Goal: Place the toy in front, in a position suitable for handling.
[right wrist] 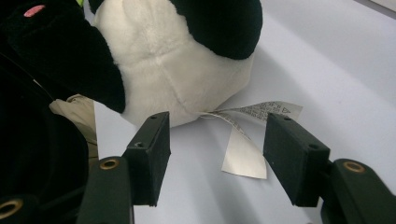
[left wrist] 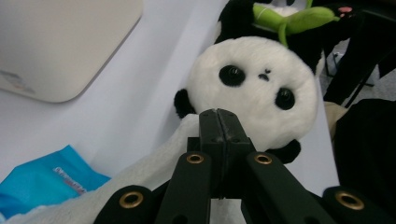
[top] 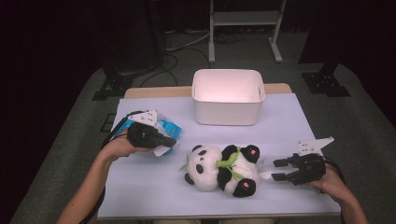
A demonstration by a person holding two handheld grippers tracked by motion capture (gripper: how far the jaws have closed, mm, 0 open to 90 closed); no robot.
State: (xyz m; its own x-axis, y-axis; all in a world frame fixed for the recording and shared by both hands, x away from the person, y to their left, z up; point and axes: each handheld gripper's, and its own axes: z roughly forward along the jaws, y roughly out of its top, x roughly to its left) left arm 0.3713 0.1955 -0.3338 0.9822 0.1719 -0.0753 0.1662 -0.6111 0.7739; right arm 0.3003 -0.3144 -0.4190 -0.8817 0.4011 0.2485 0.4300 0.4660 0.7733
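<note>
The plush panda (top: pixel 223 170) lies on its back near the middle of the pale table cover (top: pixel 154 186), closer to the person's edge than to the far one, its head toward the left gripper (top: pixel 163 141) and its black feet toward the right gripper (top: pixel 279 169). A broad strip of bare cover runs between the panda and the white bin (top: pixel 228 97), which stands at the far edge, so there is room on that side; the near edge lies just below the toy's lower foot. The left gripper rests at the left of the cover with its jaws pressed together; in the left gripper view a white cloth (left wrist: pixel 140 175) lies under and beside them, though whether a fold is pinched between the pads cannot be made out. A blue packet (top: pixel 169 128) lies just behind that gripper, well short of the left edge. The right gripper hovers just beside the panda's rear with its jaws spread wide and nothing between the pads; the toy's white sewn-in tag (right wrist: pixel 247 140) lies on the cover in the gap ahead of them, apart from both. Beyond the table there is grey carpet (top: pixel 355 116), cables and a white metal frame (top: pixel 245 18) in a dim room.
</note>
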